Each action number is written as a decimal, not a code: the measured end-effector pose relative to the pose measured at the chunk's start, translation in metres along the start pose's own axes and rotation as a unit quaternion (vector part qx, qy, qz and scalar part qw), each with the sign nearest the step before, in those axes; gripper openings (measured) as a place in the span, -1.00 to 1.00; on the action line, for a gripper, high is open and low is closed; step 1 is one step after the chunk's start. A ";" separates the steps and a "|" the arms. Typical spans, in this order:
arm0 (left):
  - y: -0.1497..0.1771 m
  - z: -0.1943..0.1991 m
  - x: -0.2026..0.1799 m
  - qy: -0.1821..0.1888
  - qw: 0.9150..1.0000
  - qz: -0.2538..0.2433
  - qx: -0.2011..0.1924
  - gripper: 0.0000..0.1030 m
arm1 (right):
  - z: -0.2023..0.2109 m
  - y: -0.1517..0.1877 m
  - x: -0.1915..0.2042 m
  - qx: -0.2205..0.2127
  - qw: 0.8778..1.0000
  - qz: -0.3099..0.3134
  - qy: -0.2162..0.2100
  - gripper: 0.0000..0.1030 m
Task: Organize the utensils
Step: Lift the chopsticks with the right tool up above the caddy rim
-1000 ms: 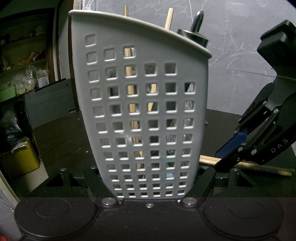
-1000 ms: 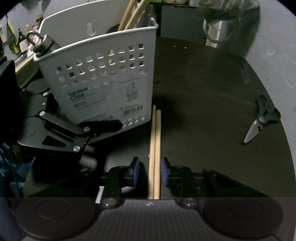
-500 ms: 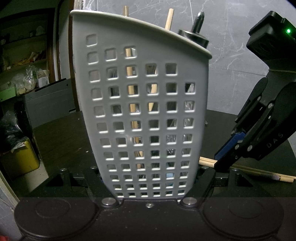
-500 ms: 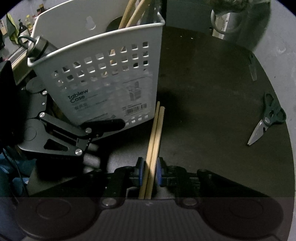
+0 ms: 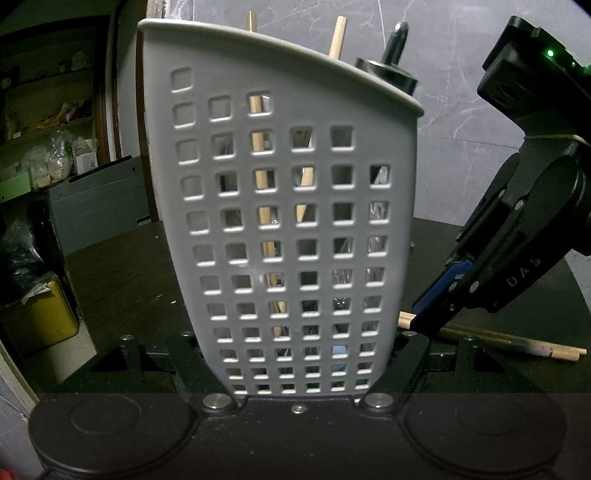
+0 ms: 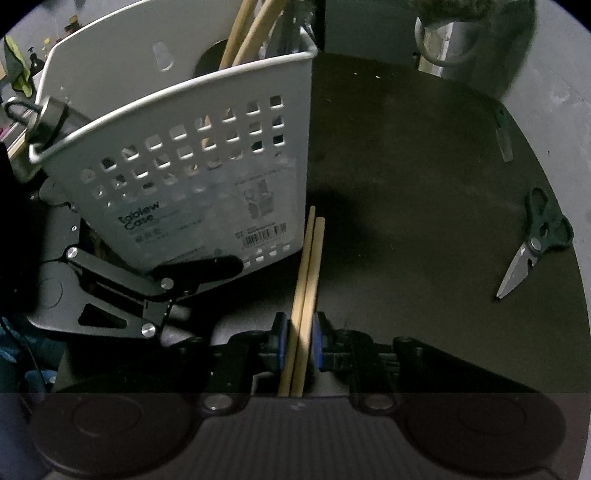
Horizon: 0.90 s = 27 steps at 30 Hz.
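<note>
A grey perforated utensil basket (image 5: 295, 221) stands upright on the dark table, with wooden sticks (image 6: 251, 29) and a black ring-topped tool (image 6: 48, 118) inside. My left gripper (image 5: 299, 369) is shut on the basket's base, one finger on each side. It shows from the side in the right wrist view as the left gripper (image 6: 155, 280). A pair of wooden chopsticks (image 6: 308, 266) lies beside the basket's right wall. My right gripper (image 6: 299, 336) is shut on the chopsticks, its blue pads against both sticks. The left wrist view shows the right gripper (image 5: 424, 321) pointing steeply down at the chopsticks (image 5: 517, 341).
Green-handled scissors (image 6: 532, 243) lie near the round table's right edge (image 6: 576, 295). A slim tool (image 6: 504, 136) lies further back. A metal cup (image 6: 447, 44) stands at the far edge. A grey box (image 5: 96, 199) and shelves sit beyond the table on the left.
The right gripper's jaws have shut on the chopsticks, which were loose between them a second ago. It has tipped more steeply. The left gripper and basket have not moved.
</note>
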State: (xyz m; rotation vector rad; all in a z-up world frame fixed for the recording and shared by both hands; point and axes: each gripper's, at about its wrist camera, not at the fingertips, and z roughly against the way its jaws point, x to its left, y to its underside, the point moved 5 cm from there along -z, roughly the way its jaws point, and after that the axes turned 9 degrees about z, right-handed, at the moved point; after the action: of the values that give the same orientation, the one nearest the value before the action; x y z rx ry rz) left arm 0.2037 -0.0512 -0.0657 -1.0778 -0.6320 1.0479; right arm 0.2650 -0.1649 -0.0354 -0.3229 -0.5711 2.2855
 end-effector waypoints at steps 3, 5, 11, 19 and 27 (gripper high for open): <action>0.000 0.000 0.000 0.000 1.000 0.000 0.000 0.47 | 0.002 0.000 -0.010 0.002 1.000 -0.029 -0.004 -0.76; 0.000 0.000 0.000 0.000 1.000 0.000 0.000 0.47 | 0.004 0.004 -0.021 -0.004 0.998 -0.054 -0.010 -0.76; 0.000 0.000 0.000 0.000 1.000 0.000 0.000 0.47 | 0.014 0.023 -0.048 -0.047 0.991 -0.121 -0.036 -0.74; 0.000 -0.001 0.000 -0.001 1.000 -0.001 0.000 0.48 | 0.038 0.048 -0.074 -0.147 0.971 -0.179 -0.054 -0.74; 0.000 -0.001 -0.001 -0.003 1.000 -0.003 0.001 0.48 | 0.049 0.064 -0.090 -0.250 0.938 -0.229 -0.077 -0.74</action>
State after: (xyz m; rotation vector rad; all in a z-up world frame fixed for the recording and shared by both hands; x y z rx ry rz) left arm 0.2040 -0.0526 -0.0658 -1.0714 -0.6385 1.0470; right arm 0.2696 -0.2843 -0.0192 -0.2201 -1.1807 1.7014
